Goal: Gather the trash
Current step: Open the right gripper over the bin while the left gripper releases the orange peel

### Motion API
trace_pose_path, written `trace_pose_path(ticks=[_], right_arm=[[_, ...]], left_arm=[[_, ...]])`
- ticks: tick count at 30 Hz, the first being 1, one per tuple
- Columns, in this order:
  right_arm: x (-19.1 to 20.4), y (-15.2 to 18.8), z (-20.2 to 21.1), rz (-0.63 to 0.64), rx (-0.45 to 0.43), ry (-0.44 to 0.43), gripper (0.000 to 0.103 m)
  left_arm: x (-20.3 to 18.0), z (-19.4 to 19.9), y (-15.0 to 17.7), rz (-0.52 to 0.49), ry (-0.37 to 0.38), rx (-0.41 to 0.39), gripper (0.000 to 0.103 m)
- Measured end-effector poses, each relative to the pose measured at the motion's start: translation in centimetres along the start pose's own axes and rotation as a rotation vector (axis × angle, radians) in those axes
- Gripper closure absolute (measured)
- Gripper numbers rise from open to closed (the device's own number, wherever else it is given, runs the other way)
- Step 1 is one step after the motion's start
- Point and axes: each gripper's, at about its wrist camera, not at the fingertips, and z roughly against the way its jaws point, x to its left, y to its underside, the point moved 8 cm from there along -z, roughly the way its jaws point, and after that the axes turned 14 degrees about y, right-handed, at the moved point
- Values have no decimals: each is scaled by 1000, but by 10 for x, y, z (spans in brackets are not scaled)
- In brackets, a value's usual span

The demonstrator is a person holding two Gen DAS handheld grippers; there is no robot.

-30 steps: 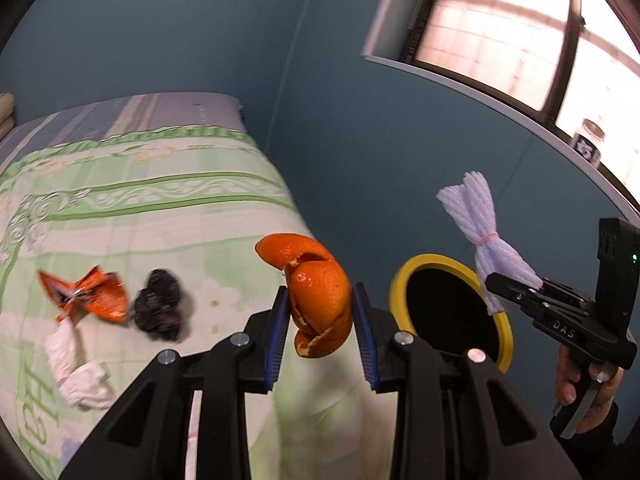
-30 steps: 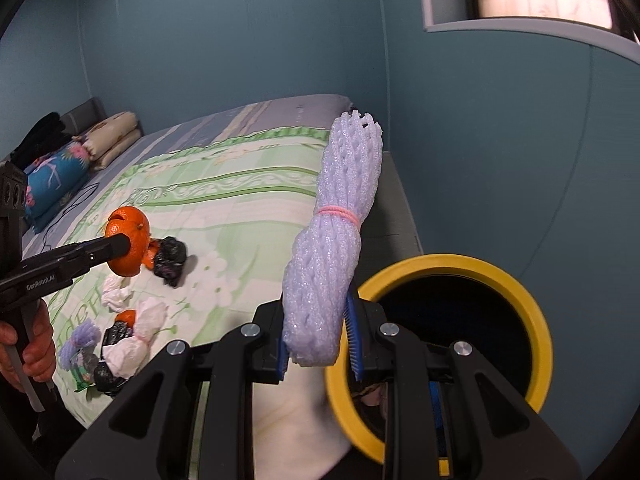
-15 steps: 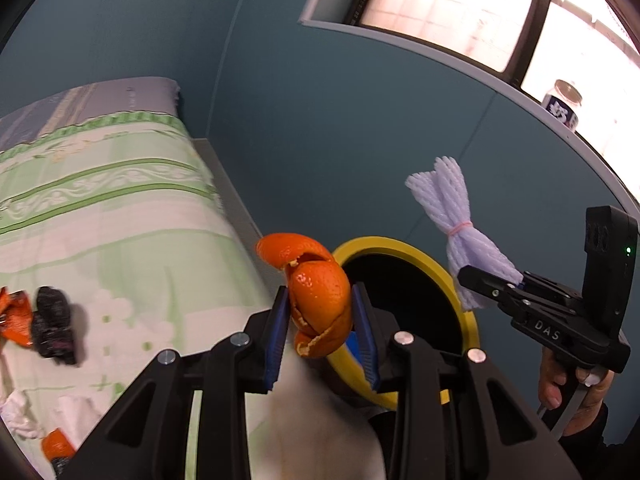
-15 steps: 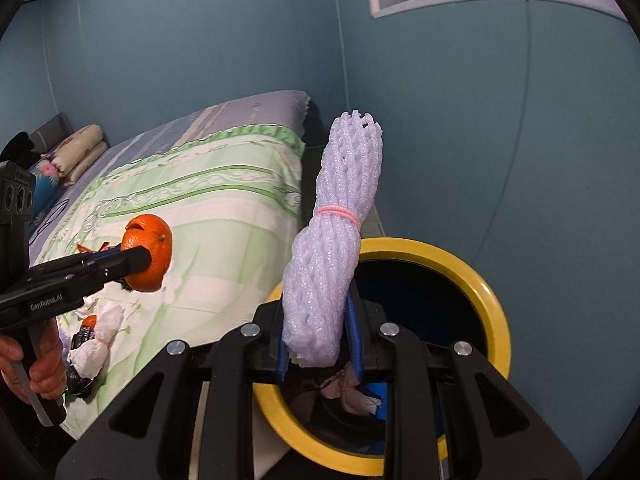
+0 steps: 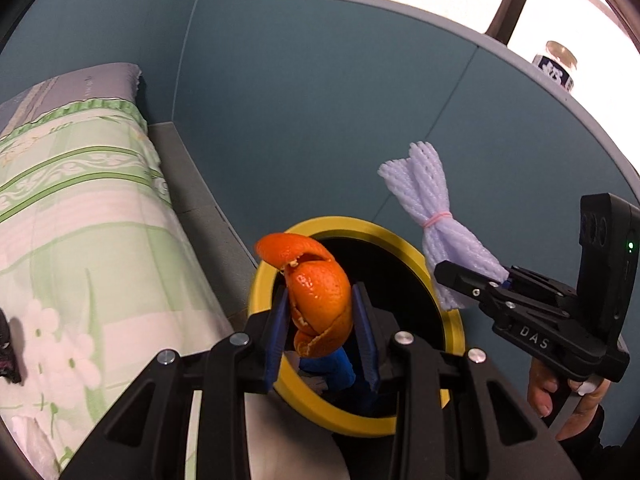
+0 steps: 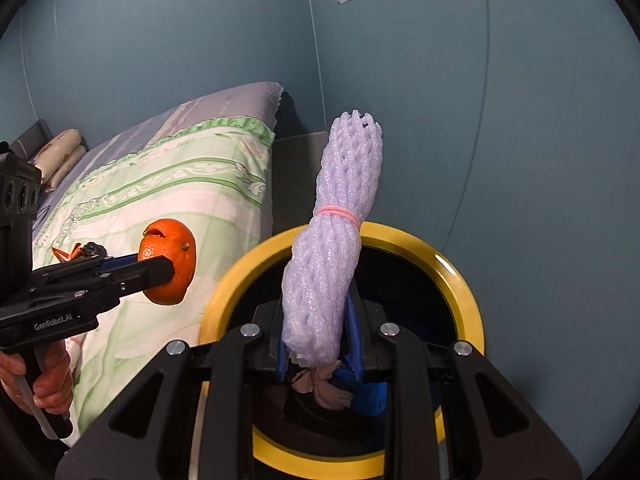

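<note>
My left gripper [image 5: 322, 320] is shut on a curled orange peel [image 5: 318, 300], held above the near-left rim of a yellow-rimmed bin [image 5: 360, 226]. The right gripper [image 6: 320, 336] is shut on a pale purple foam net bundle [image 6: 336, 248] tied with a pink band, standing upright over the bin's [image 6: 460, 280] dark opening. Each gripper shows in the other's view: the right gripper [image 5: 472, 284] with the foam net bundle [image 5: 430, 216] at the bin's right rim, the left gripper [image 6: 168, 268] with the orange peel [image 6: 172, 252] left of it. Blue and pinkish scraps [image 6: 320, 388] lie inside the bin.
A bed with a green floral quilt [image 5: 72, 232] lies to the left, with a dark scrap [image 5: 8, 352] at its edge. More litter [image 6: 80, 250] sits on the quilt. A blue wall [image 5: 320, 120] and window sill with a jar [image 5: 558, 64] stand behind the bin.
Both grippers swung away from the bed toward the bin and sank a little. The bin now fills the space under both loads; most litter on the quilt left the left wrist view.
</note>
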Motion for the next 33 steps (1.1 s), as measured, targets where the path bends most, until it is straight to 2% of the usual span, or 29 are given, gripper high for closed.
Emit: trace_pose_path(ticks=[10,15,18,22,23,25,28,33], right_arm=[[-11,14,-22,-35,51,2,81],[-16,18,-29,-41,67,4,80],[-19,21,-32,-39,73,7,78],[-23,22,-36,-41,71,34,70],[-25,23,-36,-43,71,37,68],[-29,23,-36,-62,73,33,57],[-35,22,-33,-76,67,44,57],[-40,20,-28,-92,62,49,57]], left_arm=[[-4,-50,6,3,12,77,72],[-2,-63,8,10,8,93,72],[-2,-66,10,21,9,92,71],[2,-65,9,41,11,80,68],[3,-64,8,48,16,75,65],[4,-62,6,52,23,59,59],[5,-57,2,51,21,42,52],[12,-46,-2,65,15,19,51]])
